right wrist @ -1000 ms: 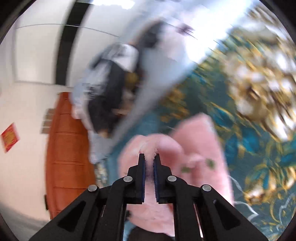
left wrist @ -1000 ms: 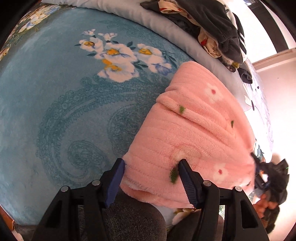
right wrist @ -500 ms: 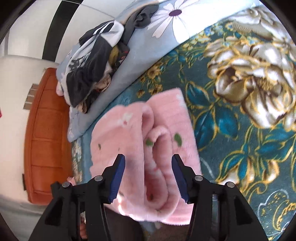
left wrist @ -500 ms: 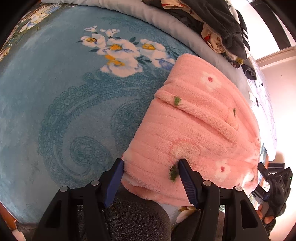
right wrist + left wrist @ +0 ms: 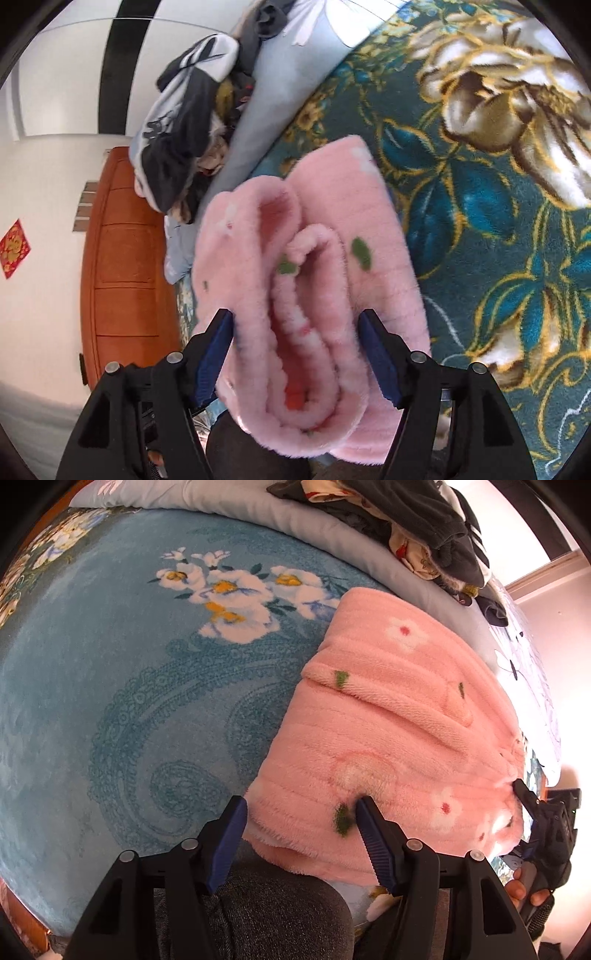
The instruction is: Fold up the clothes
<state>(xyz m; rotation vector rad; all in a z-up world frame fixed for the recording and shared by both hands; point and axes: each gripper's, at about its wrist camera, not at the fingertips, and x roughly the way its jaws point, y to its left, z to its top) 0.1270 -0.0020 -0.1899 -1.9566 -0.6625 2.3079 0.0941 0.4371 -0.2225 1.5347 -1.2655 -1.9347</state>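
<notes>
A folded pink fleece garment (image 5: 399, 716) with small flowers and green spots lies on the teal floral blanket (image 5: 110, 686). My left gripper (image 5: 301, 814) is open, its fingers either side of the garment's near left corner. My right gripper (image 5: 295, 328) is open and straddles the folded end of the same garment (image 5: 306, 295), whose layers show as a thick roll. The right gripper also shows in the left wrist view (image 5: 546, 823) at the garment's right edge.
A heap of dark and patterned clothes (image 5: 406, 520) lies on a grey-blue pillow or bolster (image 5: 258, 513) behind the garment; it also shows in the right wrist view (image 5: 192, 122). An orange-brown headboard (image 5: 122, 266) stands at the left. My grey-trousered knee (image 5: 258, 904) is below.
My right gripper let go of the pink garment and opened, then moved in around its folded end. My left gripper stayed open at the near corner.
</notes>
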